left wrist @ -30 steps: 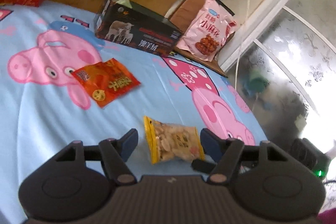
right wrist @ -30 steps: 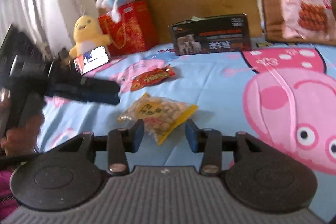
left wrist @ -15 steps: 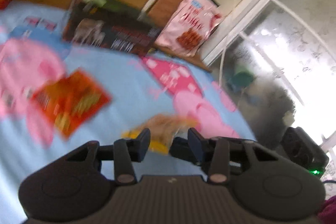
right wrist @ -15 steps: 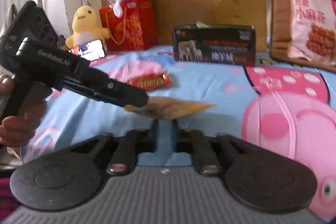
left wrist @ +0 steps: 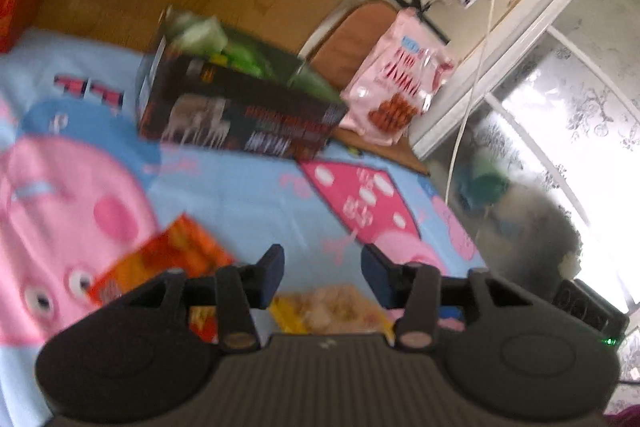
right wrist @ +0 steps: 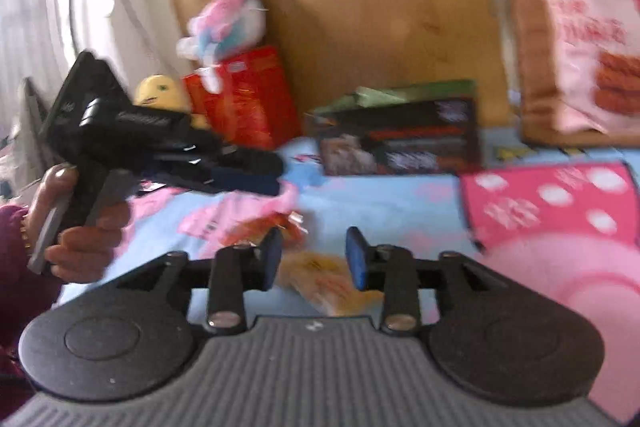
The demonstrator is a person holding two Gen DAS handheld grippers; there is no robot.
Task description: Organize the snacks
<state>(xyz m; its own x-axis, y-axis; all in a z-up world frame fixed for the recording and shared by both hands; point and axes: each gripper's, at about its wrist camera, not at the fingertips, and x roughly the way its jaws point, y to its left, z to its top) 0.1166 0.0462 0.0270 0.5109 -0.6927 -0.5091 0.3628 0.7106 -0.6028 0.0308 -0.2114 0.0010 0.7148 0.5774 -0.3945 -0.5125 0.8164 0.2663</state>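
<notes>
A yellow snack bag [left wrist: 332,311] lies on the blue cartoon bedsheet [left wrist: 240,195], just below my left gripper [left wrist: 322,277], which is open and empty. An orange snack packet [left wrist: 168,263] lies to its left. The open black box [left wrist: 236,107] stands at the back. In the right wrist view my right gripper [right wrist: 314,259] is open and empty above the yellow bag [right wrist: 324,279], with the orange packet [right wrist: 260,227] beyond. The left gripper [right wrist: 224,175] shows at the left, held in a hand.
A large pink snack bag [left wrist: 396,95] leans against a brown chair back [left wrist: 352,43] at the far right. A red gift bag [right wrist: 244,99] and plush toys [right wrist: 224,23] stand by the wooden headboard [right wrist: 360,7]. A glass door [left wrist: 560,147] is to the right.
Both grippers have opened. The yellow bag, held up off the sheet half a second ago, now lies on the sheet below the fingers. Both views have shifted and are blurred.
</notes>
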